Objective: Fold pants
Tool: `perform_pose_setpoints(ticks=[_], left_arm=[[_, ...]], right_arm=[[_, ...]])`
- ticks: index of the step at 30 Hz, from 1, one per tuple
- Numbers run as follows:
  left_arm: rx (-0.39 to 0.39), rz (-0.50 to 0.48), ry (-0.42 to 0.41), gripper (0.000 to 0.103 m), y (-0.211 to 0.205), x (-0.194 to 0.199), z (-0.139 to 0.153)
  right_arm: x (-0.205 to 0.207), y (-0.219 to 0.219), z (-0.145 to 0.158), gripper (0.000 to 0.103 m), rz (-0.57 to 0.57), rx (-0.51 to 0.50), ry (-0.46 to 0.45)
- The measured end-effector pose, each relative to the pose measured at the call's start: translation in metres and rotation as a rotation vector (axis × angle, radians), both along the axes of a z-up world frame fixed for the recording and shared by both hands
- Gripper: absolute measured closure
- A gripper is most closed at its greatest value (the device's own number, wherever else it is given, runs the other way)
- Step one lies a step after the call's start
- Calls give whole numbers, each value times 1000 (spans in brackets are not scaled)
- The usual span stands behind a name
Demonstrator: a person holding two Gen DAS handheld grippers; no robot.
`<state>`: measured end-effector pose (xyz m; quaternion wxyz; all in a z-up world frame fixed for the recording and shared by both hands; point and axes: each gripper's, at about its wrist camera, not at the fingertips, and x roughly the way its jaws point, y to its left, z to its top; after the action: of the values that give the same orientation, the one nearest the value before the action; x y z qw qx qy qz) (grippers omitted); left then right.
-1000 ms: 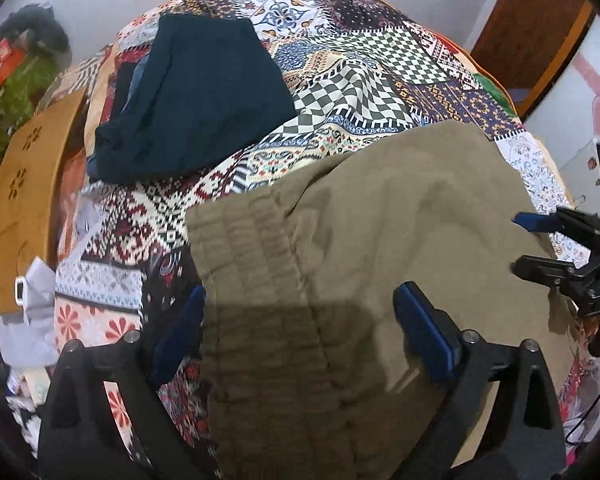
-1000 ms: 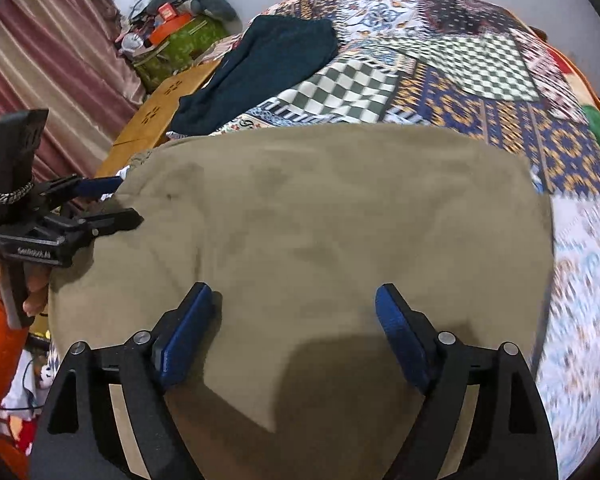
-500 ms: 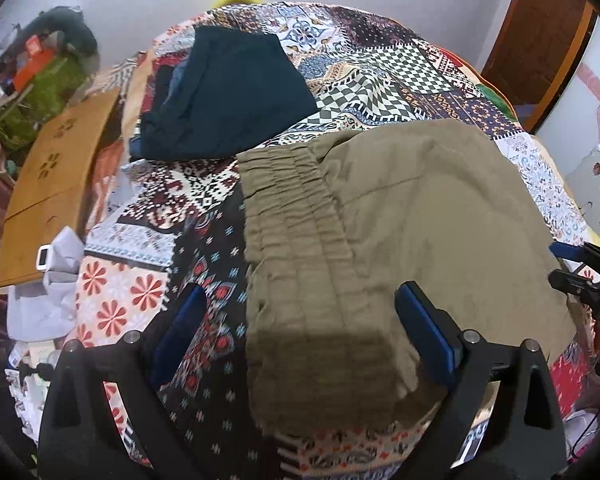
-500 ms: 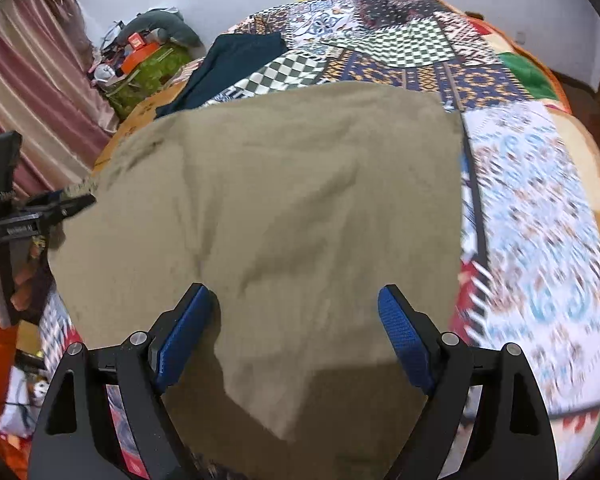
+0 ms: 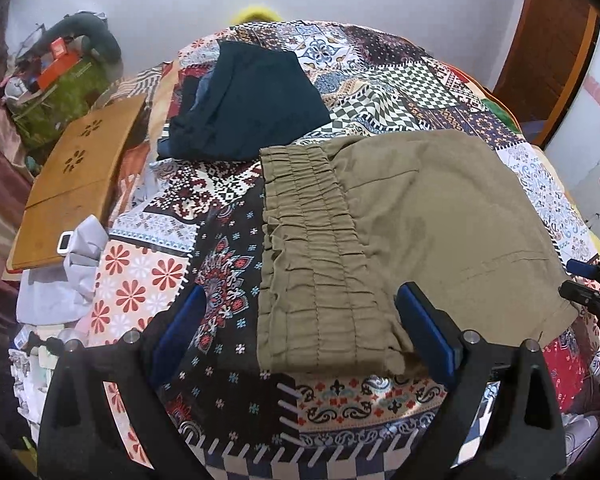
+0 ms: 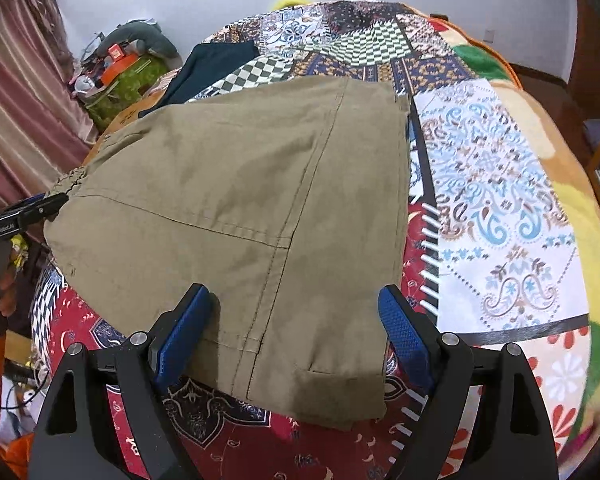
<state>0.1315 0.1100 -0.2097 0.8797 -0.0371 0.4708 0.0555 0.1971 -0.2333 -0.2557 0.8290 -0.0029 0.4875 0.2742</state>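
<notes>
Olive-khaki pants [image 5: 420, 232] lie folded flat on the patchwork bed cover [image 5: 380, 80]. Their gathered elastic waistband [image 5: 312, 256] faces my left gripper. My left gripper [image 5: 304, 332] is open and empty, raised above the near waistband corner. In the right wrist view the pants [image 6: 240, 220] spread out with the hem end near me. My right gripper [image 6: 292, 336] is open and empty above that hem corner. Each gripper shows at the edge of the other's view: the right one [image 5: 592, 284] and the left one [image 6: 24, 216].
A folded dark navy garment [image 5: 248, 108] lies on the bed beyond the pants. A wooden lap table [image 5: 76, 176] and a pale cloth [image 5: 68, 276] sit at the bed's left edge. Clutter and a curtain stand at the far left. A wooden door [image 5: 556, 40] is at the right.
Both grippers have drawn back and up from the pants, so the whole folded garment and more of the bed show. The pants lie still.
</notes>
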Motion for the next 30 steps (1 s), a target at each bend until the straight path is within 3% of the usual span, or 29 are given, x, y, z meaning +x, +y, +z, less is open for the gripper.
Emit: perform_pose_setpoints(ticks=[8, 13, 23, 30], left_arm=[[-102, 58, -76, 6, 9, -24, 35], [-189, 82, -41, 6, 6, -33, 25], [-374, 69, 73, 6, -8, -38, -17], [-509, 61, 46, 0, -1, -21, -24]], right_arm=[[-2, 16, 55, 19, 17, 60, -157], [-7, 43, 75, 19, 65, 101, -244], [-9, 88, 30, 19, 151, 68, -168], [-14, 87, 10, 17, 180, 17, -135]])
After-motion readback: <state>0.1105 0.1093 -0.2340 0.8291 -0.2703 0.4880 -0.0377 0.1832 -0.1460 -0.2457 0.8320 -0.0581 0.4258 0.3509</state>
